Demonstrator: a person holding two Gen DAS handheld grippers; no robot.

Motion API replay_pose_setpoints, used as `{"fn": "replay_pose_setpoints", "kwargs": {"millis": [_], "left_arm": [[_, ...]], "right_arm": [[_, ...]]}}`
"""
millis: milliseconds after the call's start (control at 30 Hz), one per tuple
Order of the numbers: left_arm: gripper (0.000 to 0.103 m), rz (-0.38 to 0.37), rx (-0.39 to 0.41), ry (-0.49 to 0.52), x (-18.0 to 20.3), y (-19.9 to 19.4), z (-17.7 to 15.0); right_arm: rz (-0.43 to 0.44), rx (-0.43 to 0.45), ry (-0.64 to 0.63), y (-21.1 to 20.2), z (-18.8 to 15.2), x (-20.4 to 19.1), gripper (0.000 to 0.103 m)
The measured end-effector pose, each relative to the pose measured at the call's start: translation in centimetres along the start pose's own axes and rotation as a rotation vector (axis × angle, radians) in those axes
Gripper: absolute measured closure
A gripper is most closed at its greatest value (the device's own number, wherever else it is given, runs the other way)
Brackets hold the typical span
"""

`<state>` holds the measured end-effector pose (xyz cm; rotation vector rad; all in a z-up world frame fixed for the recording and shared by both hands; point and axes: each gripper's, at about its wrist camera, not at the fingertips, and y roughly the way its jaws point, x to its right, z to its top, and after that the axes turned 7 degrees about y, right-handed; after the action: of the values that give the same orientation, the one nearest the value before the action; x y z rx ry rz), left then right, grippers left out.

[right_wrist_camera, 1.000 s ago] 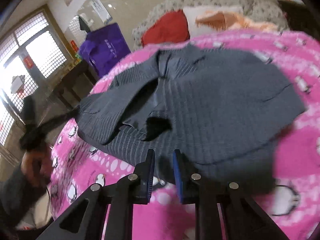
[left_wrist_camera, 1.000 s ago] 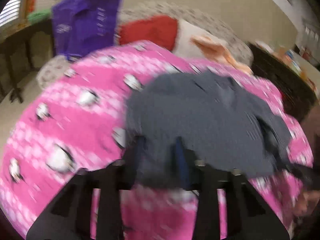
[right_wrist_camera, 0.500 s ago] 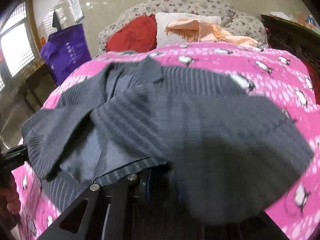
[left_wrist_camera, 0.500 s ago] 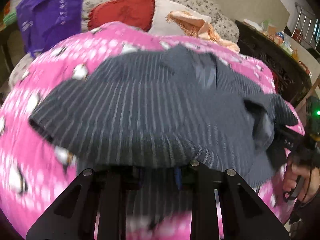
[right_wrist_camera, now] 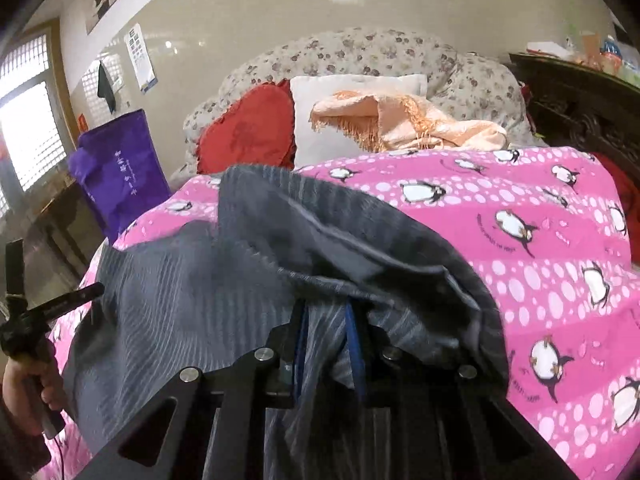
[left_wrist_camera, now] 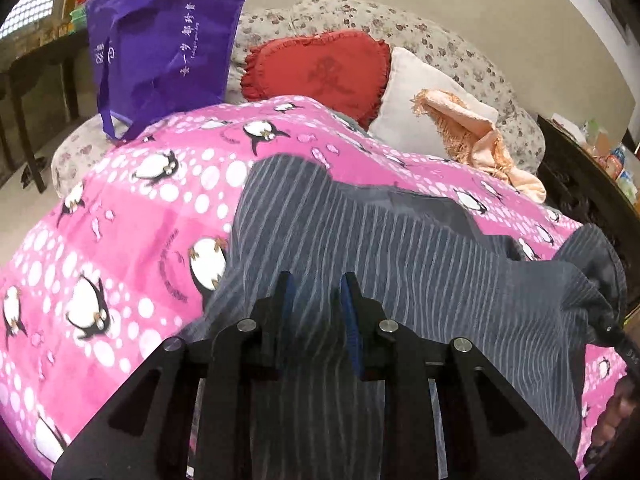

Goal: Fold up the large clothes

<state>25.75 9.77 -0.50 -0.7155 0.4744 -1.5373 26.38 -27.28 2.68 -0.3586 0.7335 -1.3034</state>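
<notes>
Seemingly mid-fold, the left wrist view shows the left gripper [left_wrist_camera: 316, 294] at lower centre, its blue-padded fingers [left_wrist_camera: 349, 308] narrow with a band of the grey striped garment [left_wrist_camera: 400, 264] running between them; the cloth looks pinched there, probably so its lower edge can be carried up and over. The garment fills the centre and right of the frame, soft, finely ribbed with pale lines, lying on a fleecy pink penguin blanket [left_wrist_camera: 132, 216]. A purple tote bag [left_wrist_camera: 160, 40] stands upper left, and a red heart-shaped cushion [left_wrist_camera: 320, 72] sits at upper centre.

From the right wrist view, the right gripper [right_wrist_camera: 326, 320] sits lower centre, its jaws close together and clamped on a bunched hem of the same garment, which drapes limply over them in loose rolls. At the left edge, a hand [right_wrist_camera: 28, 384] grips the other tool's handle. A fringed peach shawl [right_wrist_camera: 404, 120] rests on a white pillow [right_wrist_camera: 320, 120], upper centre.
</notes>
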Motion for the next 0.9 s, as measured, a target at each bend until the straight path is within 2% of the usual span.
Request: {"fn": "replay_pose_setpoints", "kwargs": {"millis": [100,167,200,300,400,533,600,633,667,700,733,800,833,867,900], "left_arm": [[0.081,0.038,-0.008,0.038,0.2,0.9,-0.9],[0.081,0.121,0.004,0.112,0.1,1.1,-2.5],[0.081,0.145,-0.003,0.111,-0.6,1.5,-3.3],[0.080,0.112,0.007,0.047,-2.9,1.5,-5.7],[0.080,0.103,0.014,0.001,-3.9,1.2,-6.0],[0.080,0.114,0.008,0.009,-3.6,1.4,-6.2],[0.080,0.110,0.005,0.007,-3.6,1.4,-6.2],[0.080,0.107,0.004,0.004,-3.7,1.4,-6.1],[0.080,0.103,0.002,0.001,-3.7,1.4,-6.0],[0.080,0.100,0.000,-0.001,-3.7,1.6,-5.8],[0.080,0.100,-0.002,-0.002,-3.7,1.6,-5.8],[0.080,0.103,-0.006,0.000,-3.7,1.7,-5.7],[0.080,0.103,-0.007,0.001,-3.6,1.8,-5.6],[0.080,0.104,-0.008,0.003,-3.6,1.8,-5.7],[0.080,0.106,-0.008,0.005,-3.5,1.8,-5.7]], "right_arm": [[-0.010,0.012,-0.001,-0.6,-1.0,0.0,0.086],[0.014,0.009,-0.012,-0.5,-1.2,-0.1,0.085],[0.010,0.000,-0.022,-0.1,-1.1,0.1,0.085],[0.010,-0.038,0.005,1.9,0.3,2.3,0.086],[-0.075,-0.030,0.096,2.8,2.6,5.7,0.086],[-0.089,0.033,0.114,0.3,3.6,6.3,0.085],[-0.050,0.050,0.090,-1.4,2.8,4.9,0.084],[-0.017,0.050,0.069,-2.0,1.9,4.0,0.078],[0.017,0.031,0.042,-2.3,0.9,3.2,0.070],[0.057,-0.015,0.001,-2.3,-0.6,2.3,0.070],[0.060,-0.040,-0.042,-2.2,-1.9,1.8,0.070],[-0.045,-0.058,-0.078,-1.4,-4.4,2.9,0.069],[-0.108,-0.095,-0.040,-0.7,-5.2,4.3,0.069],[-0.153,-0.116,0.015,-0.6,-5.9,5.9,0.065],[-0.130,-0.088,0.111,-1.8,-6.3,7.4,0.065]]}}
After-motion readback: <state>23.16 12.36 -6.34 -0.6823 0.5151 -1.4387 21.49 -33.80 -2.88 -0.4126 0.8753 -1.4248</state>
